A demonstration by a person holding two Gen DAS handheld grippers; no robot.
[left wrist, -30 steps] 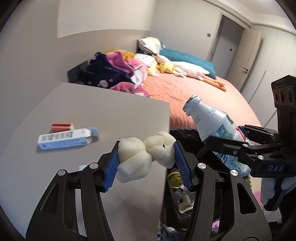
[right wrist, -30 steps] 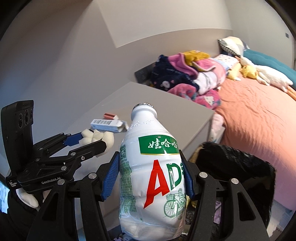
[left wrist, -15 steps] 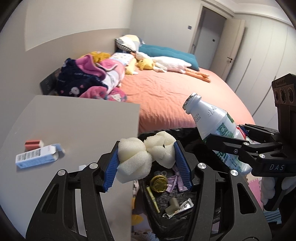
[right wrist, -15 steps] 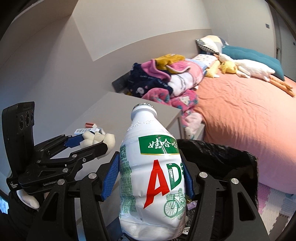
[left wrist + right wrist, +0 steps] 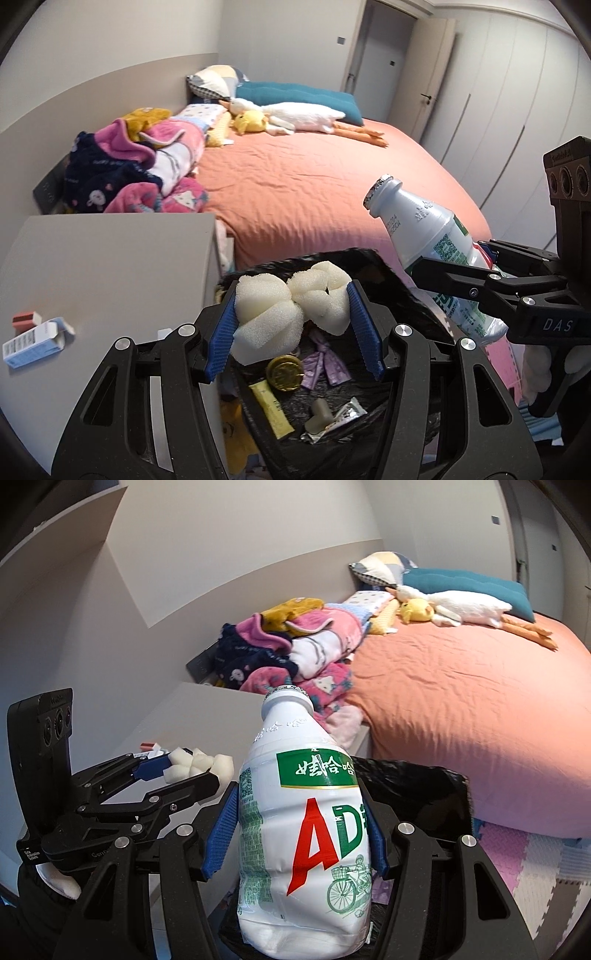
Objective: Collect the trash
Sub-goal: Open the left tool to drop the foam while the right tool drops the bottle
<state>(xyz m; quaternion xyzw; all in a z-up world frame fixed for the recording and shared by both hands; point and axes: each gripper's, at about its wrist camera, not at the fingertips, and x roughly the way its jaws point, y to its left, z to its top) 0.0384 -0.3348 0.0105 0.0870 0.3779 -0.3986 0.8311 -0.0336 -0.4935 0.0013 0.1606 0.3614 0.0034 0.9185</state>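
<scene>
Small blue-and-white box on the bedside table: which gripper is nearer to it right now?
Left. The left gripper, holding foam pieces, is above the bin right beside the table with the box. The right gripper, holding the bottle, is farther across the bin.

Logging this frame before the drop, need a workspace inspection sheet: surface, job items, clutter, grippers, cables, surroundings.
Surface: grey cabinet top, mostly bare.
Job's things: white foam piece and white AD bottle, both held; black-lined trash bin below them, already holding a gold coin-like disc, a yellow sachet and wrappers.
Clutter: small blue-and-white box and a reddish block on the cabinet.
Grippers: left gripper shut on the foam, above the bin; right gripper shut on the bottle.
Cables: nothing seen.
Surroundings: bed with orange sheet, heaped blankets, plush goose, wardrobe doors, foam floor mats.
</scene>
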